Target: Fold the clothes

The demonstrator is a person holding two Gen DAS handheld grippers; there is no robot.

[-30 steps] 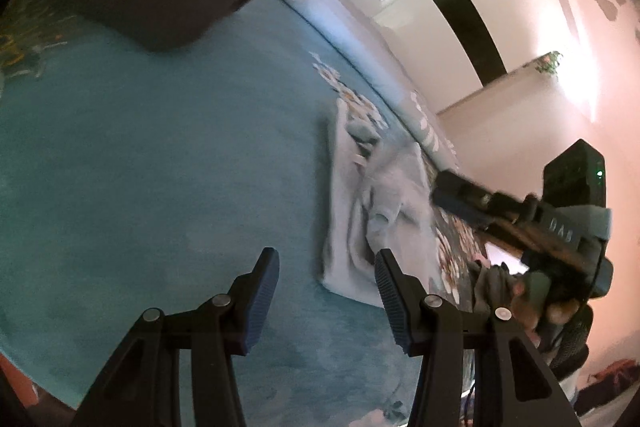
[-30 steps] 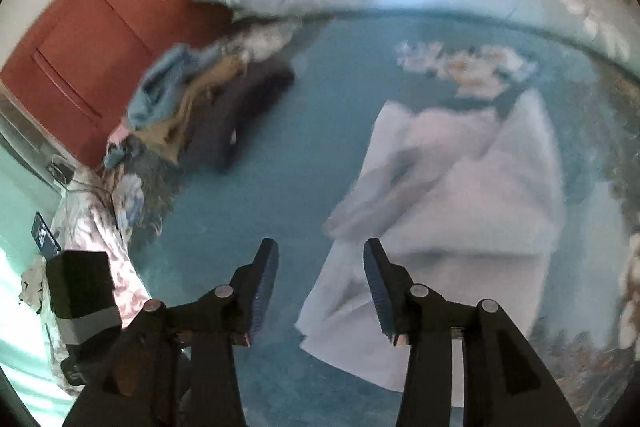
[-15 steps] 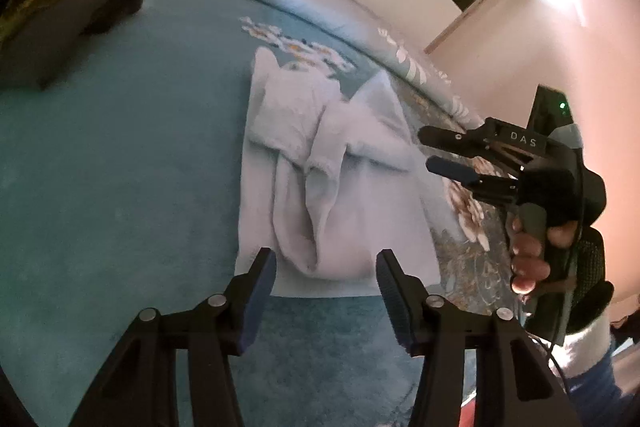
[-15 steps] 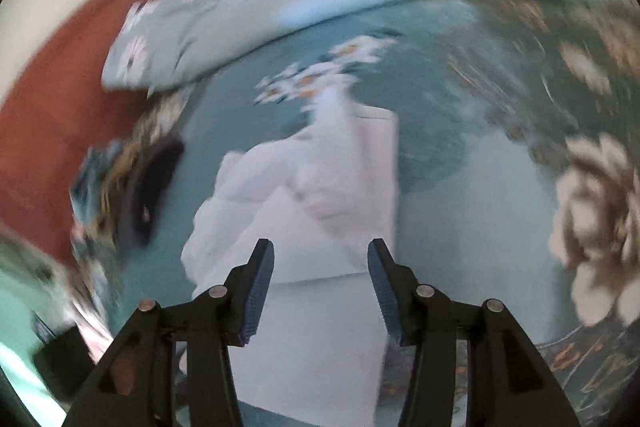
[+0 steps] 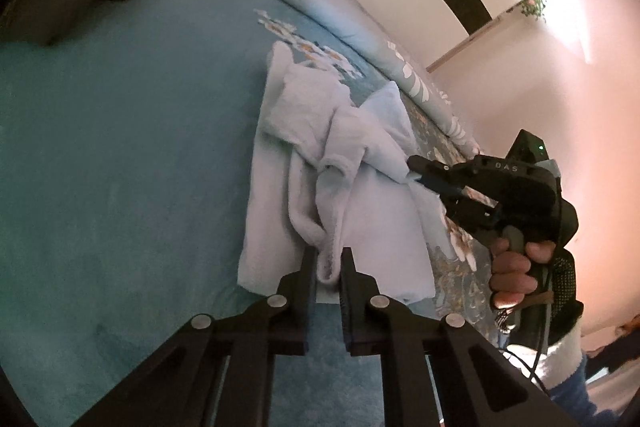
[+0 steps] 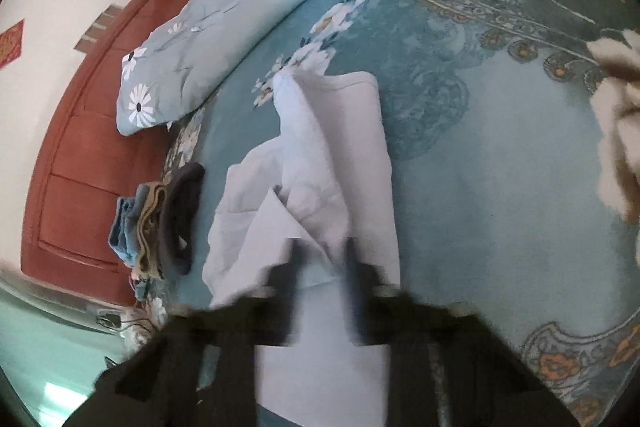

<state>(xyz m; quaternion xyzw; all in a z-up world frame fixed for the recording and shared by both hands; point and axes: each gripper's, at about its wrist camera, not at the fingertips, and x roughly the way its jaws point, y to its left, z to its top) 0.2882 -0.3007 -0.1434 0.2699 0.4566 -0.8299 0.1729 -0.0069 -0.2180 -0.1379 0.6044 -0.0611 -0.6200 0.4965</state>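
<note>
The left tongs (image 5: 327,263) pinch a cuff of the pale garment (image 5: 372,211) lying half-folded on the bed (image 5: 120,147). The right tongs (image 5: 414,169) nip its side edge. Beyond, folded clothes (image 6: 160,223) lie stacked; folding remains.

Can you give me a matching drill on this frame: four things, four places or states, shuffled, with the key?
Things:
1. white garment
2. left gripper
3. folded clothes stack
4. floral pillow

Places or states:
A. at the bed's head end
B. closed on a hanging fold of cloth
C. spread on the teal blanket, partly folded
D. piled near the red door

Pairs: 1-C, 2-B, 3-D, 4-A
</note>
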